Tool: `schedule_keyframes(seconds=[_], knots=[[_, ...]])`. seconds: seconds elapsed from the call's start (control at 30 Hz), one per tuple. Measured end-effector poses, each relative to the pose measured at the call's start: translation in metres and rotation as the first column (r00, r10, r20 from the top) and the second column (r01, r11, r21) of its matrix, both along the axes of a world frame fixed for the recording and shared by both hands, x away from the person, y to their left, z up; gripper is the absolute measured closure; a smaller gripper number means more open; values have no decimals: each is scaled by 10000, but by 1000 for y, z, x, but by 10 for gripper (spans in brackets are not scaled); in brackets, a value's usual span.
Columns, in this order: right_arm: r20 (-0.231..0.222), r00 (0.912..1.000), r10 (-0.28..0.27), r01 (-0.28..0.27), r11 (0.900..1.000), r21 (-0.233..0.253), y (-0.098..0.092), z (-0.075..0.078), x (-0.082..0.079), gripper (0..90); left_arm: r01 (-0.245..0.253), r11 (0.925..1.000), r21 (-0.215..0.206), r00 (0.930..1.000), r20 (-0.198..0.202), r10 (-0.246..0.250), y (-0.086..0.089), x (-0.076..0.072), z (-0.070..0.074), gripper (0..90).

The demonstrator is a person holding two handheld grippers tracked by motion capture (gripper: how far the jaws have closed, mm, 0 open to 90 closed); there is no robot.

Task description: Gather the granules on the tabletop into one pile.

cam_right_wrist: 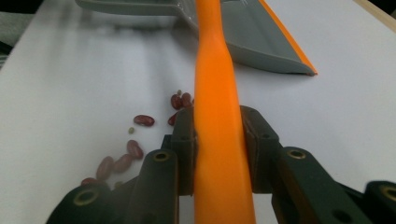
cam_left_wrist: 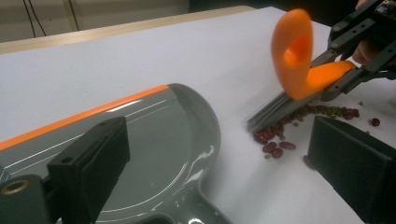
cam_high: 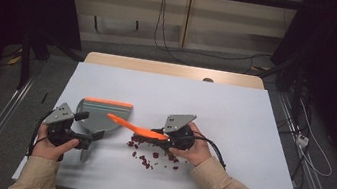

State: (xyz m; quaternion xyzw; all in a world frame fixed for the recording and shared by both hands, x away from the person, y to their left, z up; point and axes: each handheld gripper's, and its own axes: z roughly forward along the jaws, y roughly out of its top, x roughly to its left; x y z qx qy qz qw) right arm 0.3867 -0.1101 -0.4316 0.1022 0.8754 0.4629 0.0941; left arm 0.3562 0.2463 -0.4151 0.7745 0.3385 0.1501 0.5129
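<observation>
Two handheld grippers at work on a white table. Right gripper: jaws clamped on the orange handle of a small brush, which lies between the pads in the right gripper view; grey bristles rest on the table at the edge of the beans. Left gripper: jaws appear closed on the handle of a grey dustpan, though in its own view the pads stand wide apart and the grip itself is hard to make out. Dustpan: flat on the table, orange lip on its far edge, just left of the brush. Scattered red beans: loose on the table under and near the brush, a few small green ones among them.
</observation>
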Motion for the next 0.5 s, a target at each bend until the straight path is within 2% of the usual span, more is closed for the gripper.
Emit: schedule_keyframes(seconds=[0.23,0.5], knots=[[99,9998,167,-165,9996,-237,0,2,-9,707,-48,10000,7,10000,-30,48,0,0,-2,56],[116,9998,148,-146,9998,-144,-3,3,-16,708,-22,10000,24,10000,-27,22,-1,0,-2,56]])
